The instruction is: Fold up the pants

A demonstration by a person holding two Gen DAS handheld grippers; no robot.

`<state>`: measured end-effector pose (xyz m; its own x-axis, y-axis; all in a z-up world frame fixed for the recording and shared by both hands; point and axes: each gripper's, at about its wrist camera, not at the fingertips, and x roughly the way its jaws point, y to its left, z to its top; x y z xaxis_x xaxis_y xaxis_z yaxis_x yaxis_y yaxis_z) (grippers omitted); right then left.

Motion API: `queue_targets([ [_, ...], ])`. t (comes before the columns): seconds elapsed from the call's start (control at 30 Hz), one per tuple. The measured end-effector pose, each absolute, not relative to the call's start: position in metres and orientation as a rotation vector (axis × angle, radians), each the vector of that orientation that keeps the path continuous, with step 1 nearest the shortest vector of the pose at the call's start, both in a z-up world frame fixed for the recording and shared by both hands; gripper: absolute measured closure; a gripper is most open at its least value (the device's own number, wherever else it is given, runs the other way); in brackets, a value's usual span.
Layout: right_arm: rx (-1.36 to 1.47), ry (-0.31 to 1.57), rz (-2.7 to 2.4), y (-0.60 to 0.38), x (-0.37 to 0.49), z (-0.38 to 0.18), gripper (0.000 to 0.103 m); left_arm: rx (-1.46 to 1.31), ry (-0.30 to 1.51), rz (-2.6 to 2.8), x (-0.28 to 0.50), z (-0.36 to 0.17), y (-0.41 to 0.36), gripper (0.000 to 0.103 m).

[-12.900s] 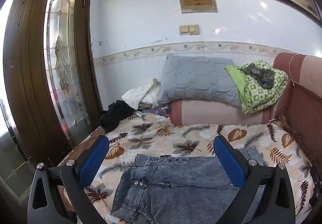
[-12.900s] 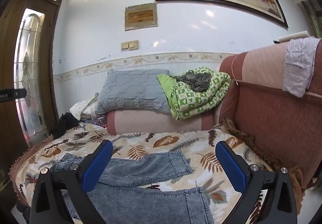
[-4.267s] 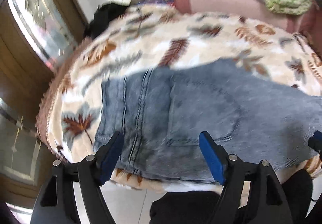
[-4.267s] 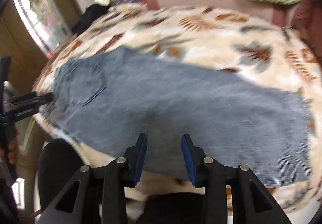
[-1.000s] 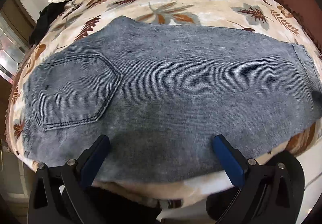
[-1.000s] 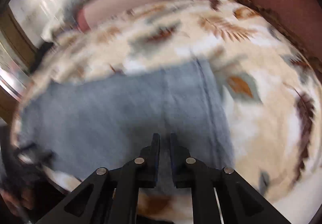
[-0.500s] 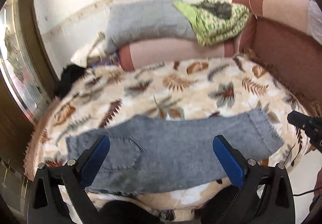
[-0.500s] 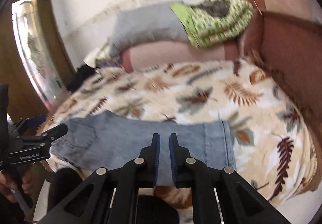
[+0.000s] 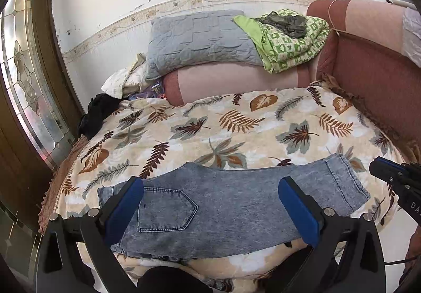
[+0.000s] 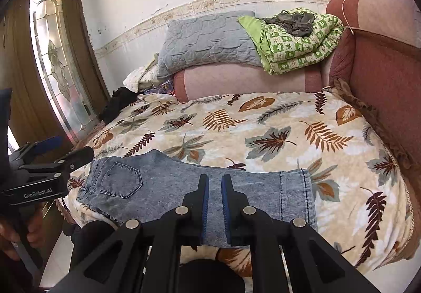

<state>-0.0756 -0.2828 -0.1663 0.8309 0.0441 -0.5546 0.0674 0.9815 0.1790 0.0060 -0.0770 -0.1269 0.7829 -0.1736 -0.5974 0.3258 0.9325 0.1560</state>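
A pair of faded blue jeans (image 9: 231,203) lies folded lengthwise along the front edge of a bed covered with a leaf-print blanket (image 9: 236,129), waistband and back pocket toward the front left corner, hems toward the front right. The left gripper (image 9: 210,203) hovers above the jeans with its blue-padded jaws spread wide, holding nothing. The right gripper (image 10: 215,203) hangs over the middle of the folded legs, its jaws drawn nearly together with only a thin gap and no cloth between them. Along the bed's back edge, a grey quilted pillow (image 9: 200,37) and a green patterned blanket (image 9: 286,40) rest on a pink bolster (image 9: 231,79).
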Motion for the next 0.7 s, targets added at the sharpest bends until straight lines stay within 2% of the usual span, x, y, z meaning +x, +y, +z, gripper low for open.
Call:
queue_targets([
  [0.7,0.2,0.657,-0.026,-0.285,-0.058,-0.188,0.091,0.238,0.671,-0.234,0.027,-0.147,-0.067,0.001],
])
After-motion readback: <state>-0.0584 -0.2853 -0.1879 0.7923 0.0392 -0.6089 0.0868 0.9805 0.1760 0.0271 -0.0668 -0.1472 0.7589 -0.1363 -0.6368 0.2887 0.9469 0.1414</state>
